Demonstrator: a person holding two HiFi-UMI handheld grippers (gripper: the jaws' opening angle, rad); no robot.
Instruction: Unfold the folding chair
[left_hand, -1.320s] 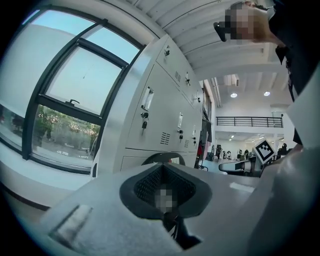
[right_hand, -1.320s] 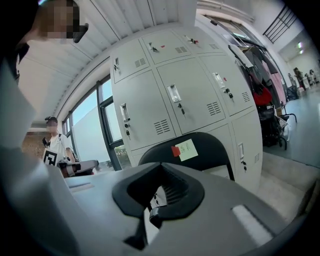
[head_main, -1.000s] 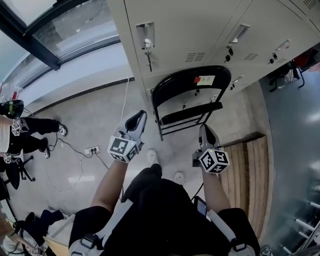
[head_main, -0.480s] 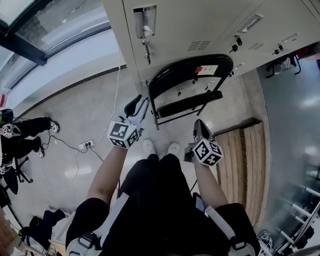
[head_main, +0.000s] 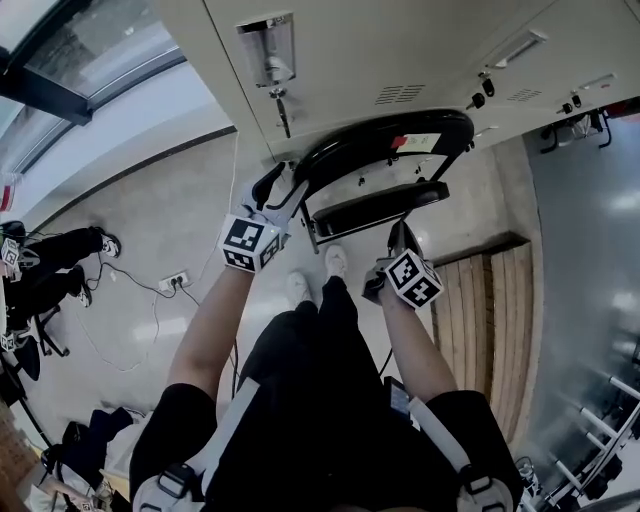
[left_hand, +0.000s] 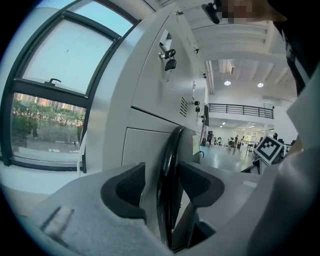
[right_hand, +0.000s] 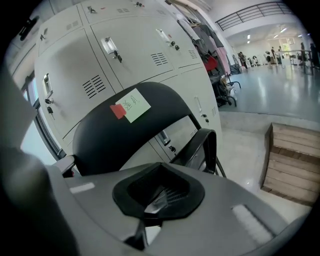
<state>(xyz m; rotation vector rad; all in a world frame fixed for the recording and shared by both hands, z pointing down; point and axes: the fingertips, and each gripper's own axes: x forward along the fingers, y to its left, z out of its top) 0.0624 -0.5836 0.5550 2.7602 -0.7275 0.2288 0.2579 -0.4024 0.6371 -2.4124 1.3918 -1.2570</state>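
Note:
The black folding chair (head_main: 385, 165) leans folded against the grey lockers (head_main: 400, 60), with a red and white label on its backrest. My left gripper (head_main: 283, 187) straddles the left edge of the backrest (left_hand: 167, 190). Its jaws are opening, and the rim stands between the pads with a gap on the left side. My right gripper (head_main: 400, 234) is shut and empty, just in front of the folded seat (head_main: 375, 210). In the right gripper view the backrest (right_hand: 135, 130) and the seat edge (right_hand: 202, 150) rise beyond the closed jaws (right_hand: 160, 197).
A low wooden platform (head_main: 490, 310) lies on the floor at the right. At the left are a power strip with cable (head_main: 175, 282) and a seated person's legs (head_main: 50, 260). My own feet (head_main: 335, 262) stand close before the chair. A window (left_hand: 50, 100) is left of the lockers.
Both grippers moved forward to the chair. The left jaws opened and came around the backrest's left edge. The right gripper sank toward the seat, still shut.

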